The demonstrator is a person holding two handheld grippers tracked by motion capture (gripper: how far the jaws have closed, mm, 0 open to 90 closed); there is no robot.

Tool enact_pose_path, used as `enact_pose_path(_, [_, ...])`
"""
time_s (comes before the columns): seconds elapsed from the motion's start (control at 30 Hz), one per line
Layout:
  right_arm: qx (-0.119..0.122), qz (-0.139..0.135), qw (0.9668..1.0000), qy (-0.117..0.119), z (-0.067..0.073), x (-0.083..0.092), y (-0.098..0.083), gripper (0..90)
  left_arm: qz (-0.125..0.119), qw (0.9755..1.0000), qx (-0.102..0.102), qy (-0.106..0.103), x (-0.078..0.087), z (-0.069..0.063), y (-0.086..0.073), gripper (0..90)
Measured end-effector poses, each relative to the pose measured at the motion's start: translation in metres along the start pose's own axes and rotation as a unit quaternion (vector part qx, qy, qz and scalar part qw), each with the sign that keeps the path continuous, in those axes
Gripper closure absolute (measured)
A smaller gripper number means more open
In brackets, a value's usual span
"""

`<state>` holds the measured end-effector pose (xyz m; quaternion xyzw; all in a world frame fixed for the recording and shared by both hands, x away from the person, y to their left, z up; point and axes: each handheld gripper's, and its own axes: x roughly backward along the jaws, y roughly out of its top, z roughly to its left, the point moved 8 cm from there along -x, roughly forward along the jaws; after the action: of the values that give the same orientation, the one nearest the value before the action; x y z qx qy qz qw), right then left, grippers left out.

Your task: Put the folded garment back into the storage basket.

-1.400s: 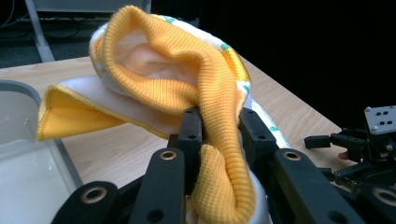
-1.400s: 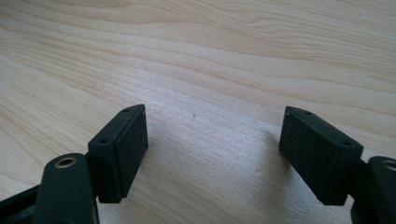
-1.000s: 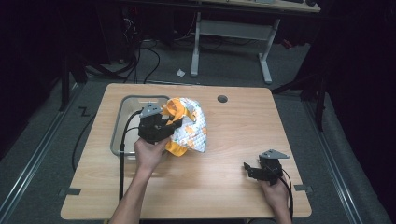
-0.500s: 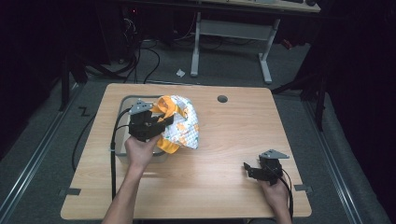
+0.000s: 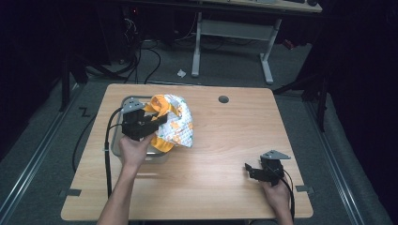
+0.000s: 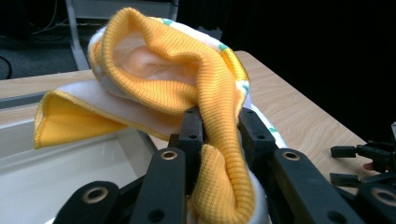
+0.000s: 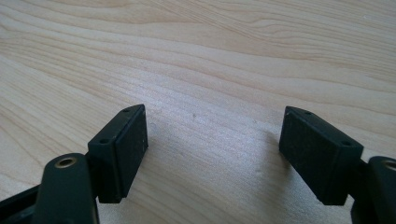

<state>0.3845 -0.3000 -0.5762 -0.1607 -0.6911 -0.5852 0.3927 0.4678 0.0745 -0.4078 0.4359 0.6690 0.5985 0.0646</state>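
A small garment point(image 5: 177, 123), white with an orange and green print and a yellow knit cuff, hangs bunched over the right edge of a grey bin point(image 5: 114, 146) on the table's left. My left gripper point(image 5: 160, 120) is shut on the yellow cuff point(image 6: 212, 100), which runs between the two black jaws and folds over them. The garment's body point(image 6: 140, 60) rises ahead of the jaws, above the pale bin floor point(image 6: 56, 177). My right gripper point(image 5: 249, 170) rests low at the table's front right, open with only bare wood between its fingers point(image 7: 122, 149).
The wooden table point(image 5: 225, 140) has a round cable hole point(image 5: 223, 99) near its far edge. A black cable point(image 5: 109, 140) trails from the left gripper along the bin. The right gripper point(image 6: 357, 163) sits far off in the left gripper view. Beyond the table stand desk legs point(image 5: 267, 61) and floor cables.
My left gripper has carried the garment leftward and slightly away, so more of it now hangs over the bin. The right gripper has stayed put.
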Motion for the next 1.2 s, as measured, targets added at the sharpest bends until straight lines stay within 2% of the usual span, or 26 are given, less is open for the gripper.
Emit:
enact_pose_path(0.6, [0.001, -0.001, 1.0, 0.0, 0.0, 0.0, 0.0, 23.7, -0.005, 0.9998, 0.012, 0.015, 0.018, 0.028, 0.002, 73.7])
enact_pose_path(0.87, [0.001, -0.001, 1.0, 0.0, 0.0, 0.0, 0.0, 23.7, 0.002, 0.9995, 0.023, 0.02, 0.021, 0.04, -0.001, 73.7])
enact_pose_path(1.2, [0.0, -0.001, 1.0, 0.0, 0.0, 0.0, 0.0, 23.8, 0.024, 0.9987, 0.033, 0.03, 0.019, 0.058, -0.012, 73.6])
